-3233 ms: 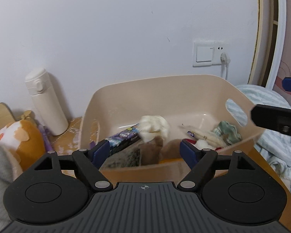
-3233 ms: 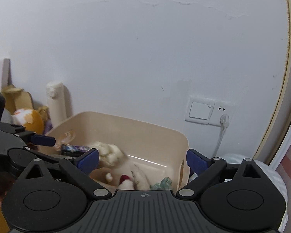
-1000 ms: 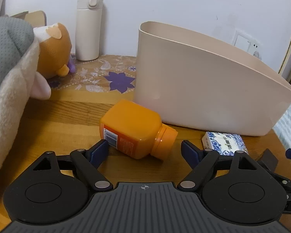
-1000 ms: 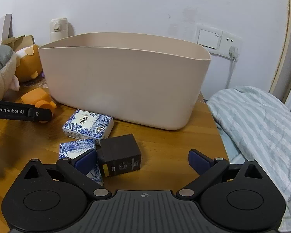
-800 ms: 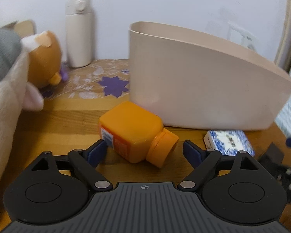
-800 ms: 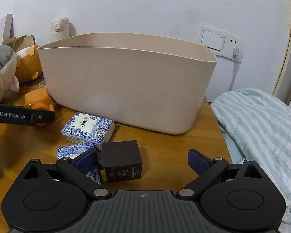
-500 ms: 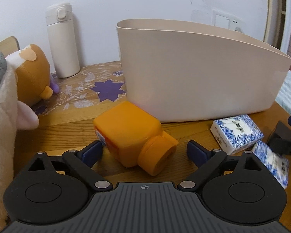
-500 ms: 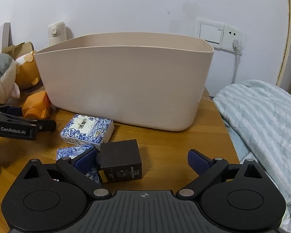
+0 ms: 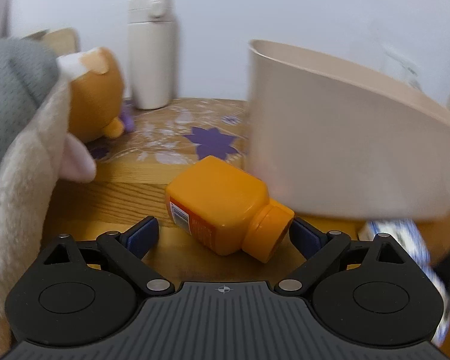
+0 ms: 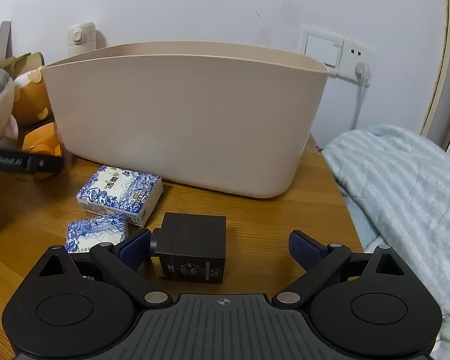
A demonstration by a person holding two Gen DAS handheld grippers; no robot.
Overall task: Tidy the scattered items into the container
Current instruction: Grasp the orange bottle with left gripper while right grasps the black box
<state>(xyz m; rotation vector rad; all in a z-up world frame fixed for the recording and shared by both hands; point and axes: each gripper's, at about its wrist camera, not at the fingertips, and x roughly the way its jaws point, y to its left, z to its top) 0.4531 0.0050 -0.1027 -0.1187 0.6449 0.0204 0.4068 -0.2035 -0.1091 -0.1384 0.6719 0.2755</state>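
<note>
both claws spread, left claw (image 9: 223,234) around orange bottle (image 9: 222,207), right claw (image 10: 219,247) around black box (image 10: 195,247)

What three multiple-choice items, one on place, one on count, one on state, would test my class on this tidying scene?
1. Where is the black box?
A. In the container
B. On the table between the right gripper's open fingers
C. On the bedding

2. How many blue-patterned tissue packs lie on the table?
A. One
B. Two
C. Four

3. How is the orange bottle placed?
A. Upright
B. Lying on its side
C. Lifted by the left gripper

Answers: B, it sits before the right gripper; B, one pack and another; B, its cap points sideways between the open left gripper.
</note>
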